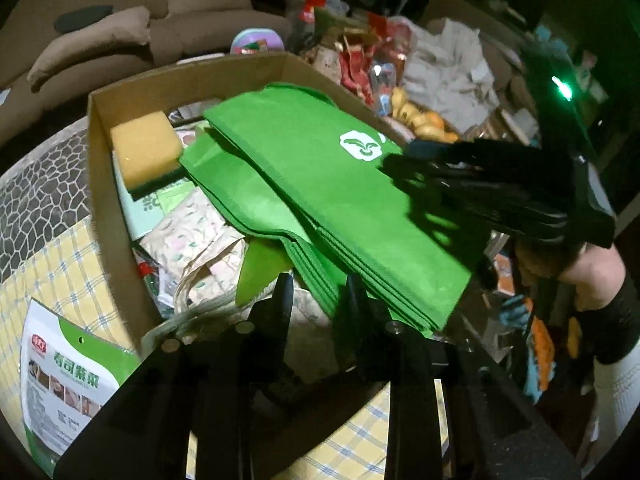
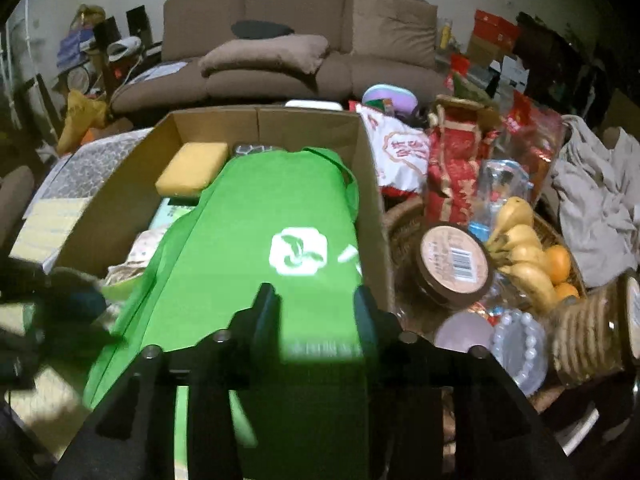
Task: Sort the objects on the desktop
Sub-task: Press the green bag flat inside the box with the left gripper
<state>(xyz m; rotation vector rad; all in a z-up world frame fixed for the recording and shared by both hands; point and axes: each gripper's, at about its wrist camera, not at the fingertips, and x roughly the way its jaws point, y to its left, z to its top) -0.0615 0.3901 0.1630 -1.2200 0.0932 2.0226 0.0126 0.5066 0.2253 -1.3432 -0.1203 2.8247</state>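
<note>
A folded green fabric bag with a white logo lies across the open cardboard box, over papers and a yellow sponge. My left gripper is open at the bag's near edge, above the box contents. My right gripper is over the bag, its fingers spread with the bag's near end between them. The right gripper also shows in the left wrist view, over the bag's right end. The box and sponge show in the right wrist view.
A seaweed packet lies on the yellow checked cloth left of the box. Right of the box are a basket with bananas and oranges, a brown-lidded jar, red packages, a bead bracelet and cookies. A brown sofa stands behind.
</note>
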